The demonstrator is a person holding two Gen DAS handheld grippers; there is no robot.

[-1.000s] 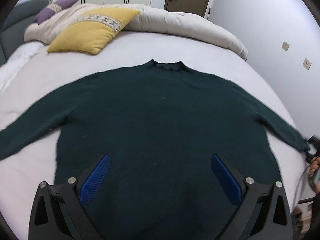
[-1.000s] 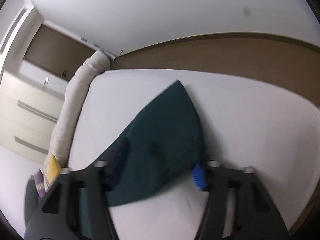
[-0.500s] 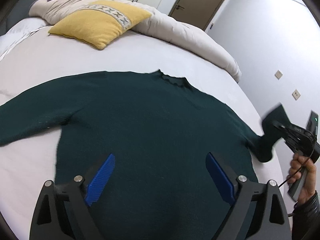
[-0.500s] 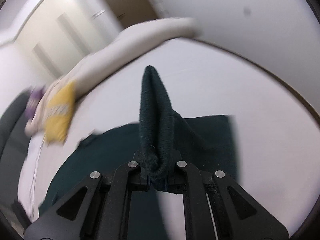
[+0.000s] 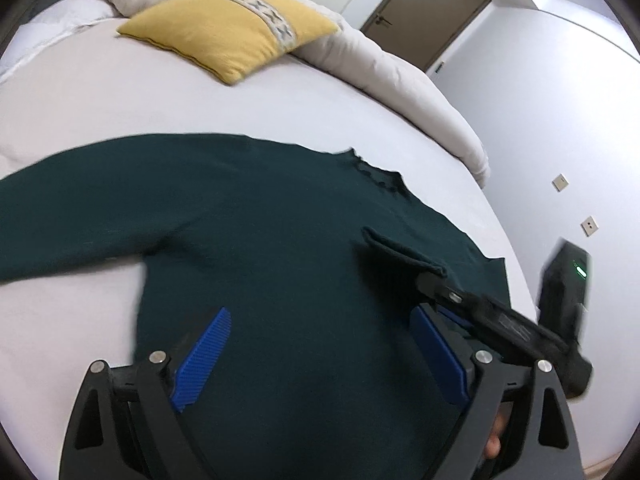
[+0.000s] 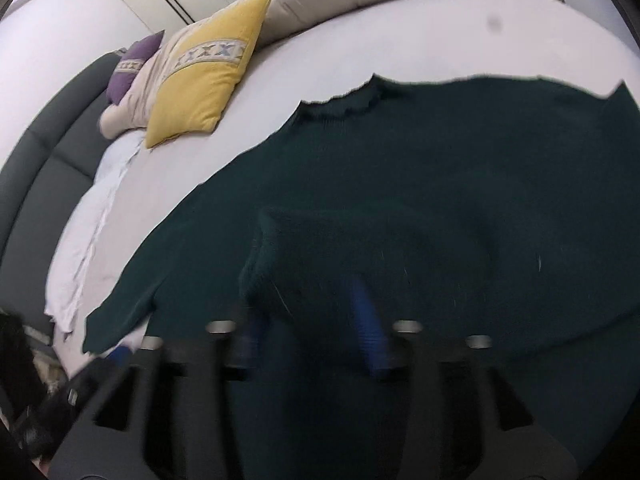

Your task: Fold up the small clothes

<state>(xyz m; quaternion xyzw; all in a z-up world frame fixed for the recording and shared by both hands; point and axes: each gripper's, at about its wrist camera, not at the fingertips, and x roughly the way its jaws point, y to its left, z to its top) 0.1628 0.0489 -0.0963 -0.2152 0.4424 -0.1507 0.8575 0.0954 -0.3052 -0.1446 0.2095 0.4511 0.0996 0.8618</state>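
Left wrist view: sweater (image 5: 280, 240) lies flat on the bed (image 5: 100, 100), collar (image 5: 376, 168) toward the far side, one sleeve (image 5: 60, 216) stretched out to the bed's left edge.
Other sleeve: folded in over the body; its cuff (image 5: 400, 256) rests on the chest, right in front of the right gripper (image 5: 430, 284).
Left gripper (image 5: 320, 356): spread wide above the lower body of the sweater, nothing between its blue pads (image 5: 204, 360).
Right gripper, own view (image 6: 312, 328): blurred; jaws opening, folded cuff (image 6: 320, 252) just ahead of and between the fingers, pads not seen pressing it.
Pillow (image 5: 228, 32): yellow, at the bed's far side, against the duvet (image 5: 380, 60).
Purple pillow (image 6: 136, 62): beside the headboard (image 6: 52, 152).
Hand: a fingertip (image 5: 494, 446) shows under the right gripper.
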